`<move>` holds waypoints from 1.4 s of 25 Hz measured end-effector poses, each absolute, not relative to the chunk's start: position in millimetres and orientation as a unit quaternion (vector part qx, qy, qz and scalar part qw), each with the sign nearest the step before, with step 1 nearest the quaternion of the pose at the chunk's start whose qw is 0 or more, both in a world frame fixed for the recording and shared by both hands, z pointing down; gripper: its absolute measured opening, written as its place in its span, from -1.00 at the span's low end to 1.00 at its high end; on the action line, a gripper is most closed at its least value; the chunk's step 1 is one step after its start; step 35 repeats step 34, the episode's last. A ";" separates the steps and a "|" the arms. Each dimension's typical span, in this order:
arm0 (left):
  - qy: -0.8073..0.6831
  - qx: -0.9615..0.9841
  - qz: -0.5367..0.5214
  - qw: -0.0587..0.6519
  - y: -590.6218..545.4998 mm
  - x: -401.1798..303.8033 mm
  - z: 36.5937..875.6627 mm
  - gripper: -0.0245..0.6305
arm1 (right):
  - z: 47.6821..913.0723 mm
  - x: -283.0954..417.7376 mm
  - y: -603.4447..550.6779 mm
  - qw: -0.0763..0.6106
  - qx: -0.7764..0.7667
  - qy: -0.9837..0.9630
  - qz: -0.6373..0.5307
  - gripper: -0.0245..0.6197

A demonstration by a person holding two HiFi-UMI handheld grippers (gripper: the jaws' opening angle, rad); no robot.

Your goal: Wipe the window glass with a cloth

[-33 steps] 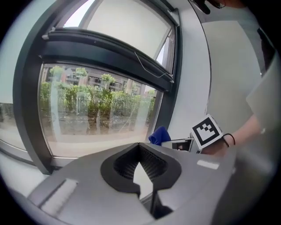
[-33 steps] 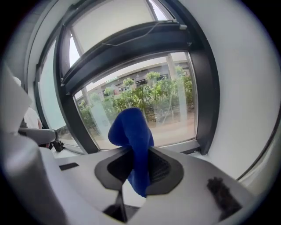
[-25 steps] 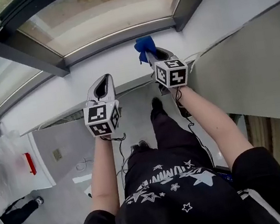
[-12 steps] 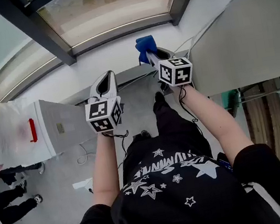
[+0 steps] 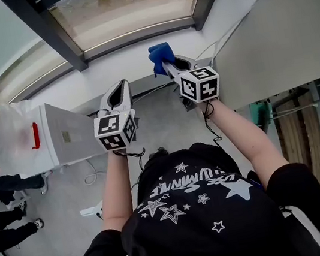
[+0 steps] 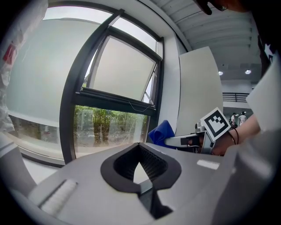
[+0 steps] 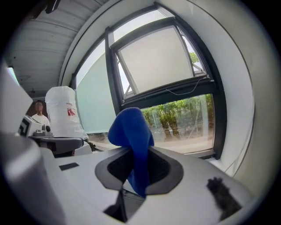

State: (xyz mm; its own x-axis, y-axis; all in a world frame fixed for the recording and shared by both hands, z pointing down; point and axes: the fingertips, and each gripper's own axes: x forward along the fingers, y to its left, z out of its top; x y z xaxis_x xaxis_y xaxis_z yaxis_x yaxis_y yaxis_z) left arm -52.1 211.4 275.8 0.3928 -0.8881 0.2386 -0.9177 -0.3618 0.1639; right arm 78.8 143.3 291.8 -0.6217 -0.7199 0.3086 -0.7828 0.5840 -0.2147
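Approach step: right gripper [image 7: 138, 170] fingers clamped on cloth [image 7: 130, 129]; window glass [image 7: 184, 117] ahead of them, no contact. The left gripper [image 6: 139, 160] fingers together, empty. Next: press cloth onto glass.

You're in a large commercial or lab-type hall, not a home: tall dark-framed windows [image 6: 115, 77], a bare grey floor [image 5: 68, 231] and a white partition panel [image 5: 272, 38]. A plastic-wrapped white unit [image 7: 63, 110] stands nearby, and round lights [image 6: 248, 71] dot the ribbed ceiling [image 6: 210, 33].

My black shirt [image 5: 204, 208] bears white stars; the grey left claw [image 5: 120, 87] and right claw [image 5: 166, 63] carry black-and-white marker cubes [image 5: 116, 132], black cables [image 5: 134, 154].
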 end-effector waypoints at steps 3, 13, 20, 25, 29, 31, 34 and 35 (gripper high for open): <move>-0.553 0.821 0.053 0.133 216.2 -42.2 271.1 -0.90 | 289.3 85.4 155.3 0.090 0.407 -0.892 0.174 -0.70; -0.573 0.809 0.052 0.125 248.1 12.7 258.8 -0.90 | 275.9 129.0 195.3 0.070 0.357 -0.912 0.190 -0.70; -0.582 0.802 0.055 0.121 279.8 44.3 255.2 -0.90 | 280.4 155.3 221.6 0.087 0.334 -0.919 0.189 -0.70; -0.591 0.795 0.058 0.124 296.3 54.4 256.3 -0.90 | 277.8 162.7 242.0 0.097 0.313 -0.927 0.180 -0.70; -0.591 0.795 0.057 0.121 306.4 71.8 251.8 -0.90 | 275.3 174.6 256.3 0.100 0.300 -0.932 0.178 -0.70; -0.589 0.797 0.058 0.118 310.3 80.2 249.8 -0.90 | 274.4 183.1 259.9 0.092 0.300 -0.930 0.192 -0.70; -0.588 0.799 0.058 0.114 315.4 88.1 246.9 -0.90 | 271.9 193.7 264.3 0.083 0.301 -0.929 0.201 -0.70; -0.588 0.799 0.058 0.114 315.4 88.1 246.9 -0.90 | 271.9 193.7 264.3 0.083 0.301 -0.929 0.201 -0.70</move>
